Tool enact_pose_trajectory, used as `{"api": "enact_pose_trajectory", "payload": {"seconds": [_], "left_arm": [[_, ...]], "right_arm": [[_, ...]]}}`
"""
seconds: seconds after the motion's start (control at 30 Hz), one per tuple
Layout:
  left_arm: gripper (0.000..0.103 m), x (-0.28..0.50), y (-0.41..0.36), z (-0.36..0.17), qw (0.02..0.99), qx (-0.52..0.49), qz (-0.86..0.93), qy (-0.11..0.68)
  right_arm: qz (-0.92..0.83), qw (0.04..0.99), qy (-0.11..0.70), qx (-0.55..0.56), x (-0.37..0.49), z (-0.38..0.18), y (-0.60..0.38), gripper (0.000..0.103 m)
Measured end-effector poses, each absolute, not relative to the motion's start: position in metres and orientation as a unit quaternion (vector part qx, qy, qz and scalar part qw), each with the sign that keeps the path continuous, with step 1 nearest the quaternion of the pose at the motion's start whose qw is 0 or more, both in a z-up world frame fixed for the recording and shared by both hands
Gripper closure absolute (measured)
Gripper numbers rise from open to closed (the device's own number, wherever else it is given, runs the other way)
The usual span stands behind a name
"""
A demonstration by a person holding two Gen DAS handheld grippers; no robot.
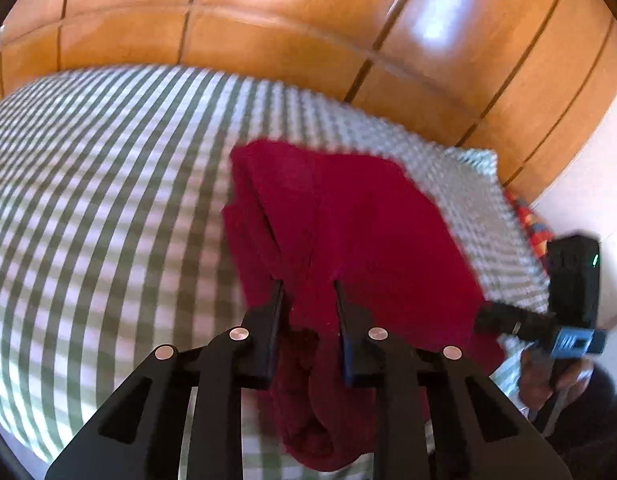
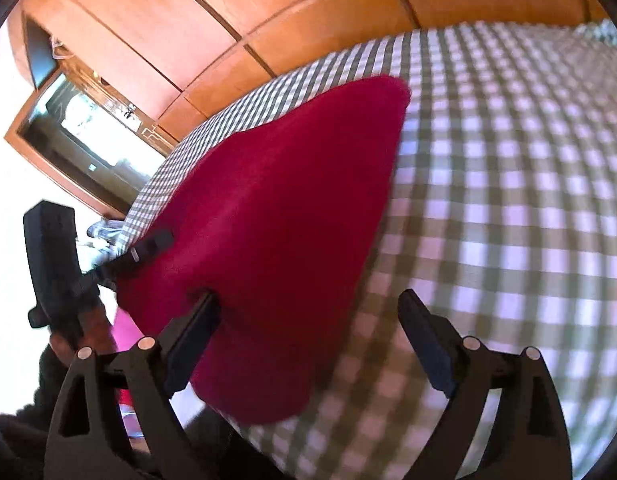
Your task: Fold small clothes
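The red garment [image 1: 348, 216] is lying on the checked bedcover [image 1: 108, 200], near the corner of the bed, with wooden cupboard doors [image 1: 308, 40] standing behind it. In the left wrist view the left tool [image 1: 308, 282] is reaching over the near part of the garment with its two fingers standing narrow, a bunched fold of the red cloth sitting between them; motion blur is smearing the view, so whether the pads are actually pressing on that fold I cannot tell. From the right wrist view the left tool [image 2: 154, 246] is showing at the garment's left edge, its tips resting against the cloth.

The right tool [image 2: 308, 298] is standing wide. Its left finger [image 2: 196, 320] is touching the near edge of the red garment [image 2: 288, 208], while its right finger [image 2: 424, 332] is hanging over the bare checked bedcover [image 2: 508, 220], clear of the cloth. Nothing is gripped between them.
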State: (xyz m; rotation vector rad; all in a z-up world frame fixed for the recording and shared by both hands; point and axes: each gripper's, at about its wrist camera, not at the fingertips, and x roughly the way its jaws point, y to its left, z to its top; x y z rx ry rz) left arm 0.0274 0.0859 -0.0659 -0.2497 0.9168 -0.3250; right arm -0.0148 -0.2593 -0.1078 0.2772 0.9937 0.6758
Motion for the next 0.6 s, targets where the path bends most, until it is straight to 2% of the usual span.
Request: {"api": "enact_pose_trajectory", "payload": {"seconds": [0.1, 0.3, 0.43, 0.6], "left_arm": [[0.081, 0.012, 0.094, -0.082, 0.870, -0.146, -0.147, 0.447], [0.077, -0.002, 0.091, -0.073, 0.880, -0.146, -0.132, 0.433], [0.077, -0.007, 0.077, -0.055, 0.895, -0.114, -0.124, 0.414], [0.077, -0.008, 0.064, -0.053, 0.902, -0.069, -0.114, 0.410]], "right_arm": [[0.324, 0.808, 0.475, 0.130, -0.017, -0.125, -0.250, 0.015], [0.319, 0.819, 0.467, 0.097, -0.029, -0.123, -0.269, 0.017], [0.314, 0.822, 0.466, 0.093, -0.038, -0.122, -0.288, 0.018], [0.308, 0.825, 0.466, 0.090, -0.049, -0.125, -0.317, 0.014]]}}
